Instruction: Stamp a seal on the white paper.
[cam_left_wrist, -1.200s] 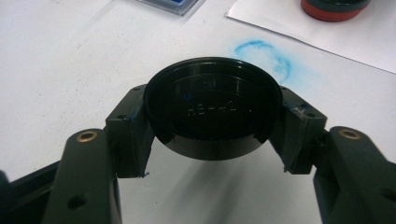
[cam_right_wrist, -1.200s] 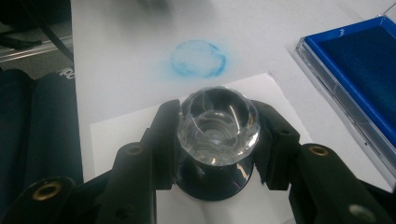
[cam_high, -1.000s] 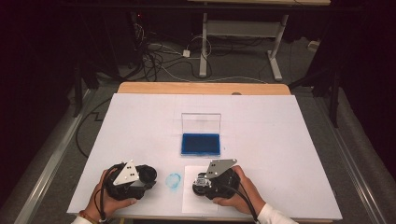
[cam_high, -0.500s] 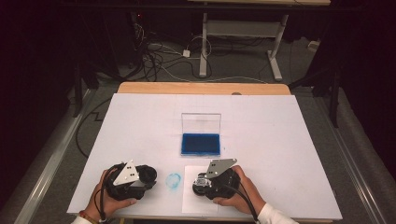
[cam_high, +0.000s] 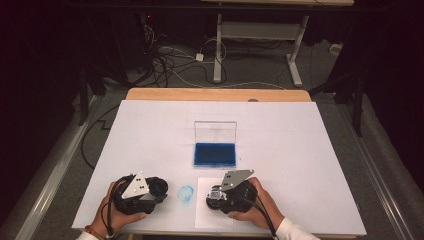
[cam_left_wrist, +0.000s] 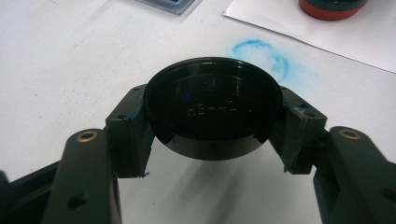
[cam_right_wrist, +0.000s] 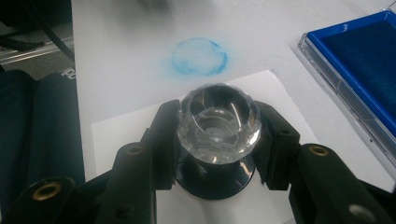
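Note:
My left gripper (cam_left_wrist: 212, 126) is shut on a round black cap (cam_left_wrist: 212, 109), held just above the white table. In the high view that left gripper (cam_high: 158, 189) sits near the front edge and points right. My right gripper (cam_right_wrist: 219, 140) is shut on a stamp with a clear faceted knob (cam_right_wrist: 219, 122) and a black base (cam_right_wrist: 215, 182), which stands on a white sheet of paper (cam_right_wrist: 121, 135). Seen from above, the right gripper (cam_high: 216, 197) points left toward a blue ring-shaped ink mark (cam_high: 186, 193) on the table between the two grippers.
An open blue ink pad (cam_high: 215, 155) lies mid-table, its clear lid (cam_high: 215, 131) standing upright behind it. The white table cover (cam_high: 300, 140) ends at a wooden strip at the far edge. Cables and desk legs are on the floor beyond.

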